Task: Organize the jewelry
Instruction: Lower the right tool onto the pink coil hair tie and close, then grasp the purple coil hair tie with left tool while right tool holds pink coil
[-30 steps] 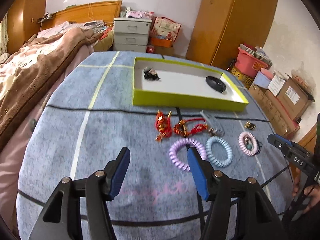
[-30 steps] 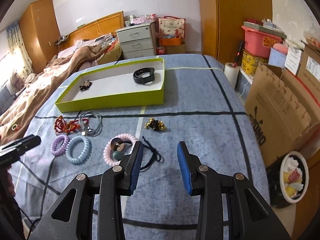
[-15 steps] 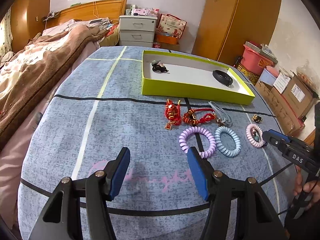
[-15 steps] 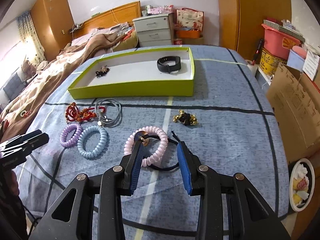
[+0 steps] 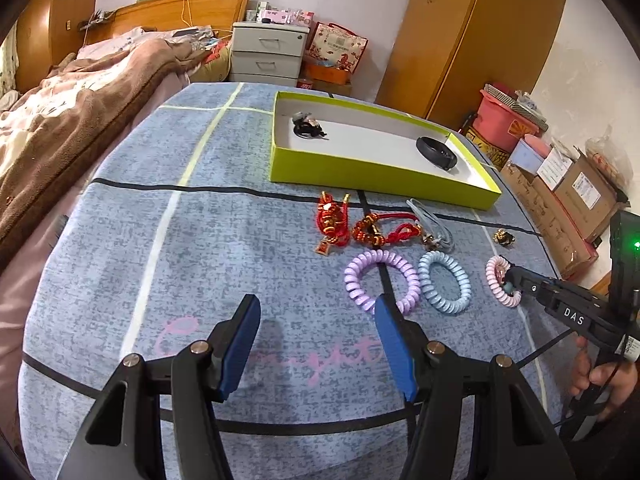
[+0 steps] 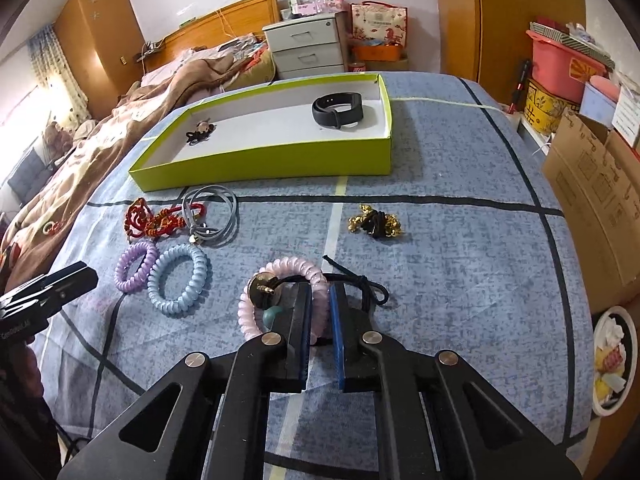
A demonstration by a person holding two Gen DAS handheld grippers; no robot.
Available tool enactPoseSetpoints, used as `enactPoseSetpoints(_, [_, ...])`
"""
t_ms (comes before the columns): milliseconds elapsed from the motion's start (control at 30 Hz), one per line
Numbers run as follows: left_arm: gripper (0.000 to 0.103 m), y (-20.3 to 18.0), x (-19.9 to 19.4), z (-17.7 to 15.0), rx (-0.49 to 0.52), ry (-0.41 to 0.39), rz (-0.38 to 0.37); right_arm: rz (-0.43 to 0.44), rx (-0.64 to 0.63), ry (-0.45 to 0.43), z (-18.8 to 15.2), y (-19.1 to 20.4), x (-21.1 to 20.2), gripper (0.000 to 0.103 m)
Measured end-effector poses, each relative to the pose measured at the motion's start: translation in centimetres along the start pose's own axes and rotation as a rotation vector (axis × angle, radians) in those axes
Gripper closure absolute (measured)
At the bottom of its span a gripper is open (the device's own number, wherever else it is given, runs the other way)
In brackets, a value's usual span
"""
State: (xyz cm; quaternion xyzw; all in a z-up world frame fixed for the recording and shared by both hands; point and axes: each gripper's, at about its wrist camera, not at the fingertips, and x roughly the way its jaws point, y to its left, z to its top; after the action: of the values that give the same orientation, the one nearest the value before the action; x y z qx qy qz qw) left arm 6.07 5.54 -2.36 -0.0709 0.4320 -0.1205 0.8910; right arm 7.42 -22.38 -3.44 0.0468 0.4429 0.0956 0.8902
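My right gripper (image 6: pixel 319 300) is shut on the pink coil hair tie (image 6: pixel 256 312), which lies on the blue bedspread; a black cord (image 6: pixel 372 286) trails beside it. From the left wrist view the right gripper (image 5: pixel 514 276) sits on the same pink tie (image 5: pixel 496 284). My left gripper (image 5: pixel 316 328) is open and empty above the bedspread, just left of the purple coil tie (image 5: pixel 360 280). A blue coil tie (image 5: pixel 442 288), red bracelets (image 5: pixel 348 226), a grey cord (image 5: pixel 434 228) and a gold-black tie (image 6: pixel 376 224) lie loose. The green tray (image 6: pixel 264 166) holds a black band (image 6: pixel 338 110) and a small black tie (image 6: pixel 200 132).
A brown blanket (image 5: pixel 60 120) lies along the bed's left side. Cardboard boxes (image 6: pixel 592 200) and a bin (image 6: pixel 612 360) stand at the right. A white drawer unit (image 5: pixel 266 54) stands beyond the bed. The person's hand (image 5: pixel 604 376) holds the right gripper.
My right gripper moved forward over the pink coil tie and shut on it. My left gripper drifted slightly and stayed open.
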Motion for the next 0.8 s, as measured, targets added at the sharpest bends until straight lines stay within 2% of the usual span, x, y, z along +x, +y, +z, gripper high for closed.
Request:
enactPoseSetpoints(267, [0.042,-1.0,1.1,0.6,0.029,0.023,-0.009,0.019,0.034,-0.05,0.1,-0.4,-1.2,0.094])
enactPoseSetpoints(567, [0.042,-2.3,2.1,1.2,0.067,0.027,0.019,0.067,0.063,-0.09,0.2,-0.5,-2.2,0.094])
enactPoseSetpoints(800, [0.055,-2.8,3.0,1.1,0.115,0.04,0.08,0.073,0.061,-0.103,0.3,-0.2,-2.6,0.094])
